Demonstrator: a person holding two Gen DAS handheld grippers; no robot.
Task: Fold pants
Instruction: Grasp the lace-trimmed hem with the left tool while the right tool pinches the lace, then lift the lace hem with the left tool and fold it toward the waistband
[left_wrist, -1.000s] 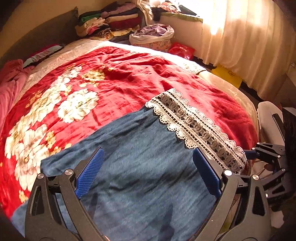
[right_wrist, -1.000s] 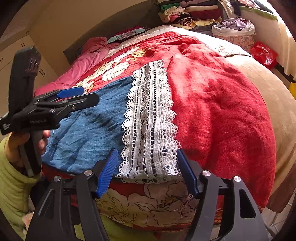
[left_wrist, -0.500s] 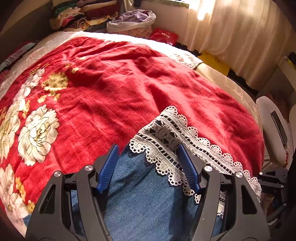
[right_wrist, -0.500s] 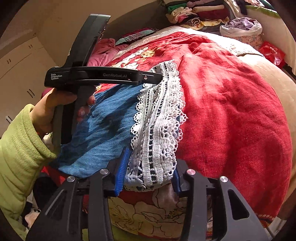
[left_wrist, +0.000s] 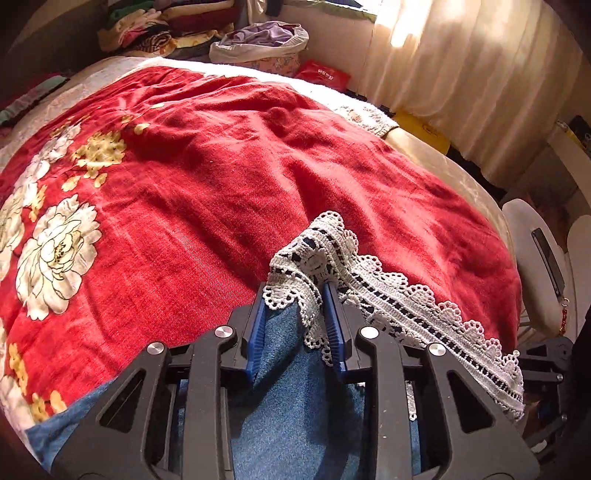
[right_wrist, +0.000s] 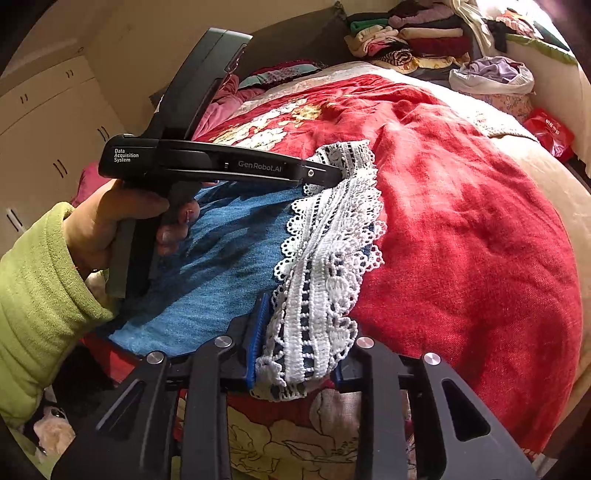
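Observation:
Blue denim pants (right_wrist: 221, 251) with a white lace hem (right_wrist: 332, 240) lie on a red flowered blanket (right_wrist: 461, 221) over the bed. My left gripper (left_wrist: 294, 295) is closing, and its blue pads pinch the far corner of the lace hem (left_wrist: 406, 302) and the denim (left_wrist: 295, 424). In the right wrist view the left gripper (right_wrist: 336, 173), held by a hand (right_wrist: 122, 218) in a green sleeve, reaches that corner from the left. My right gripper (right_wrist: 306, 332) is closing on the near end of the hem, with bunched lace between its pads.
Folded clothes (left_wrist: 166, 22) are stacked beyond the bed, beside a bag of purple laundry (left_wrist: 266, 37) and a red packet (left_wrist: 325, 74). A curtain (left_wrist: 461, 74) hangs at the right, above a white seat (left_wrist: 535, 251). Cupboards (right_wrist: 48, 122) stand at the left.
The left gripper moved forward over the denim to the far lace corner and closed on it. The right gripper's jaws narrowed around the near end of the hem and bunched it.

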